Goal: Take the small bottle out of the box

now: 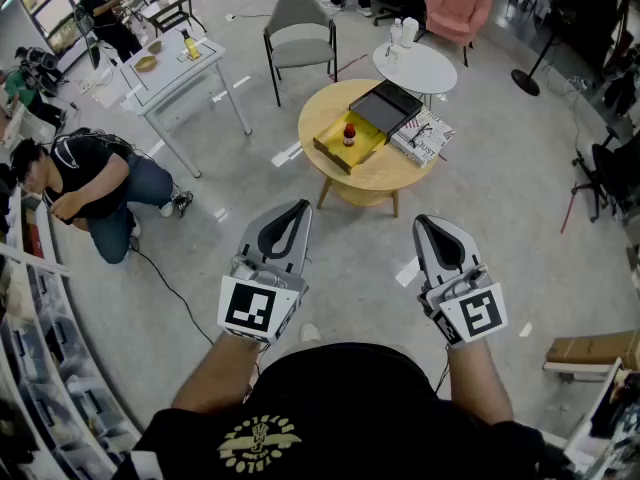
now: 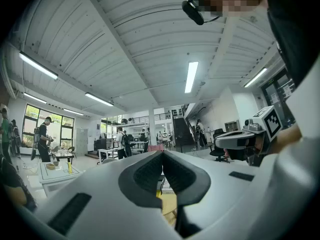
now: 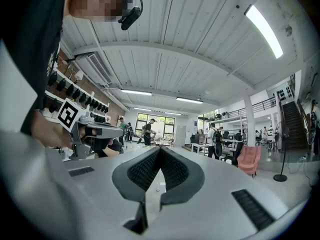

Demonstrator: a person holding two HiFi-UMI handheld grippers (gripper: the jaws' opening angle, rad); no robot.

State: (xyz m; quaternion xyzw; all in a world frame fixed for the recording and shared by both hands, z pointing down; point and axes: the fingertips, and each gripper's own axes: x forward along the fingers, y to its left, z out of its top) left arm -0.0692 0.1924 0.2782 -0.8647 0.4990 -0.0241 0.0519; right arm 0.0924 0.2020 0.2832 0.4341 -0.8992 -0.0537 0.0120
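The small bottle [image 1: 349, 133], dark with a red cap, stands upright in an open yellow box [image 1: 335, 152] on a round wooden table [image 1: 375, 173] across the floor ahead. Both grippers are held level close to the person's body, well short of the table. The left gripper [image 1: 303, 206] [image 2: 162, 154] is shut with nothing between its pads. On the other side, the right gripper [image 1: 422, 220] [image 3: 160, 149] is also shut and empty. Each gripper view shows the other gripper off to its side.
A black lid [image 1: 386, 108] and a magazine [image 1: 422, 136] lie beside the box. Behind the table stand a grey chair [image 1: 300, 38], a small white round table [image 1: 420, 68] and a pink armchair [image 1: 458, 8]. A person [image 1: 95, 183] crouches at the left by shelving.
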